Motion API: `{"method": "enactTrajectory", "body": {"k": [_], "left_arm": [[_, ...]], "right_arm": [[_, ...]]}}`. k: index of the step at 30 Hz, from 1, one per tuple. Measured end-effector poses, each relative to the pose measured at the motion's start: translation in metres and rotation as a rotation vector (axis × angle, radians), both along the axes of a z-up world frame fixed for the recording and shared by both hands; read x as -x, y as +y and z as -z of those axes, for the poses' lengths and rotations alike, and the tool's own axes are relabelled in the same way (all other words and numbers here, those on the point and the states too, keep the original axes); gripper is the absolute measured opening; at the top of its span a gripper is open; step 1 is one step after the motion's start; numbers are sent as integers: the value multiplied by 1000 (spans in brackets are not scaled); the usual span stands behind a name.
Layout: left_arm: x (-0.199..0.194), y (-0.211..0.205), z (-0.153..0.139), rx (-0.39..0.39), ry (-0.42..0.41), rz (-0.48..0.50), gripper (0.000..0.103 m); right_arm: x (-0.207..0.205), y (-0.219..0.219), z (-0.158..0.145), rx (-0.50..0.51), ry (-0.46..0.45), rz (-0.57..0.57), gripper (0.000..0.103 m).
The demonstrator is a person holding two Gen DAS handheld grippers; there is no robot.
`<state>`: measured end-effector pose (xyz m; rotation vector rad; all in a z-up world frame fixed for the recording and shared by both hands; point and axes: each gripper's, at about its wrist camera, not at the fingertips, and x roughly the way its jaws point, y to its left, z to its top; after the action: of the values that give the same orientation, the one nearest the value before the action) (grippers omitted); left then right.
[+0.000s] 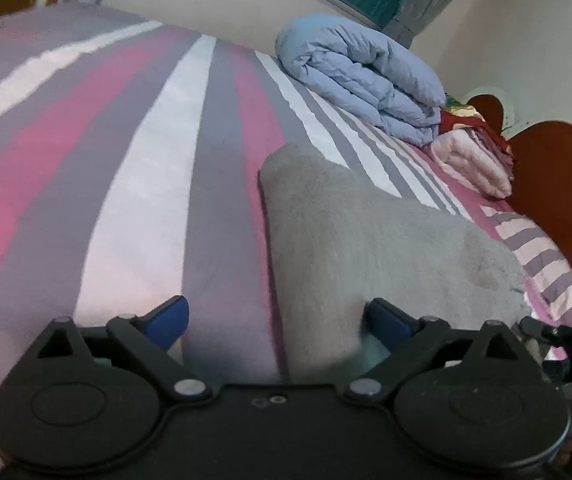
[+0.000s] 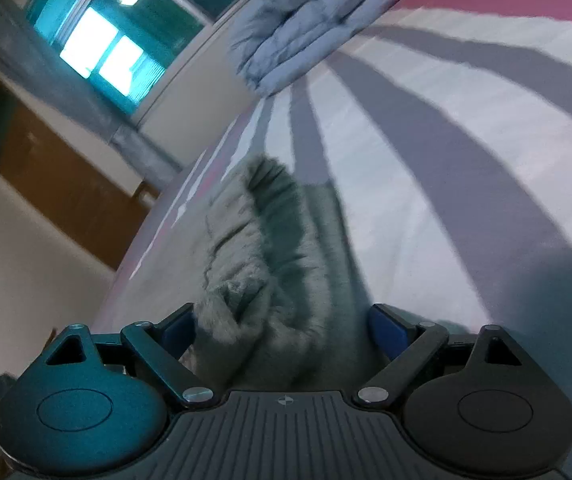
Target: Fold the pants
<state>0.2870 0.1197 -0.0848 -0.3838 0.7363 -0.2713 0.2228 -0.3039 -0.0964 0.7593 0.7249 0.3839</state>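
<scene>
The grey pants (image 1: 369, 236) lie folded on the striped bed sheet (image 1: 134, 184). My left gripper (image 1: 276, 320) is open, low over the near left edge of the pants, with one blue pad over the sheet and the other over the cloth. In the right wrist view the pants (image 2: 270, 280) show a gathered waistband edge between my fingers. My right gripper (image 2: 282, 326) is open with the bunched cloth lying between the blue pads, not pinched. The other gripper shows at the right edge of the left wrist view (image 1: 565, 336).
A folded light blue quilt (image 1: 361, 76) lies at the far side of the bed, also in the right wrist view (image 2: 309, 24). A pink folded blanket (image 1: 469, 160) and a red heart-shaped headboard (image 1: 553, 168) are at the right. A window (image 2: 106, 48) and wooden door (image 2: 58, 184) stand beyond.
</scene>
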Motion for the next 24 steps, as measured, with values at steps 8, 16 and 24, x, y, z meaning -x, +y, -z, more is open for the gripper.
{"method": "enactTrajectory", "body": {"k": [8, 16, 24], "left_arm": [[-24, 11, 14, 282, 124, 197, 86], [-35, -6, 13, 303, 65, 195, 24], [-86, 16, -33, 262, -65, 184, 21]], "right_arm": [[-27, 0, 6, -51, 63, -134, 73], [-44, 16, -13, 5, -5, -200, 51], [-105, 32, -45, 27, -135, -246, 50]]}}
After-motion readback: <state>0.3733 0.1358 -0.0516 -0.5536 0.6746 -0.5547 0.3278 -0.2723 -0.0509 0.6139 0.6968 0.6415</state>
